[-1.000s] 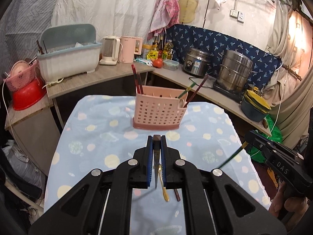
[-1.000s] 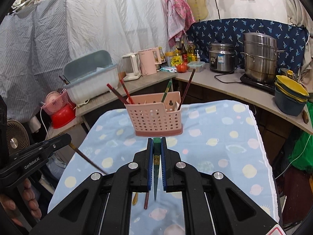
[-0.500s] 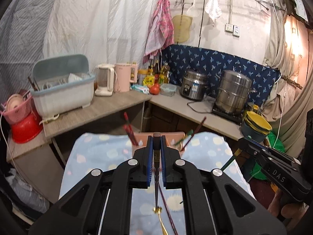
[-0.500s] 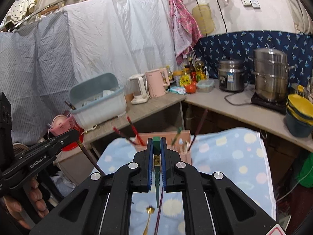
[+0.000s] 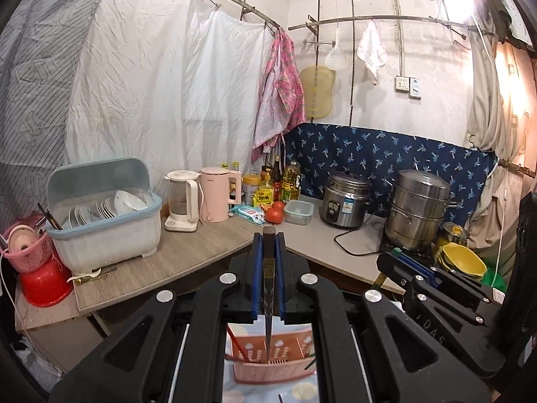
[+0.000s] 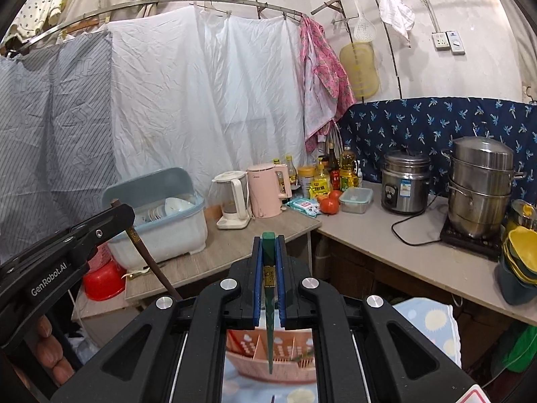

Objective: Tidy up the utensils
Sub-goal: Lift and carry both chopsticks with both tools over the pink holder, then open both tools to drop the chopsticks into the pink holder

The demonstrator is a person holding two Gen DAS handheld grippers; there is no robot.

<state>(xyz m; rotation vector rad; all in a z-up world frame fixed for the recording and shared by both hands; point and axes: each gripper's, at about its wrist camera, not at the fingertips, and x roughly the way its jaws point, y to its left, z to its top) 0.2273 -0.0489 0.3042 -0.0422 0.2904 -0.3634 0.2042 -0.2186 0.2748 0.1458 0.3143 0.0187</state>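
My left gripper [image 5: 268, 235] is shut on a dark brown chopstick [image 5: 268, 288] that hangs tip-down over the pink slotted utensil basket [image 5: 272, 366], seen below between the gripper's arms. My right gripper [image 6: 268, 238] is shut on a green chopstick [image 6: 269, 305] that hangs tip-down over the same basket [image 6: 268, 359]. A red chopstick [image 5: 239, 347] stands in the basket. Each gripper shows in the other's view: the right one [image 5: 397, 255] at the right, the left one [image 6: 122, 211] at the left with its brown chopstick [image 6: 151, 262].
The basket stands on a blue dotted tablecloth [image 6: 433, 322]. Behind is a counter [image 5: 188, 252] with a dish rack [image 5: 100, 215], kettles [image 5: 214, 198], bottles, a rice cooker [image 5: 345, 201] and a steel pot [image 5: 419, 211]. Yellow bowls [image 6: 520, 252] sit at the right.
Both grippers have risen and tilted up, each lifting its chopstick off the table. The basket has dropped to the bottom of both views, under the hanging tips.
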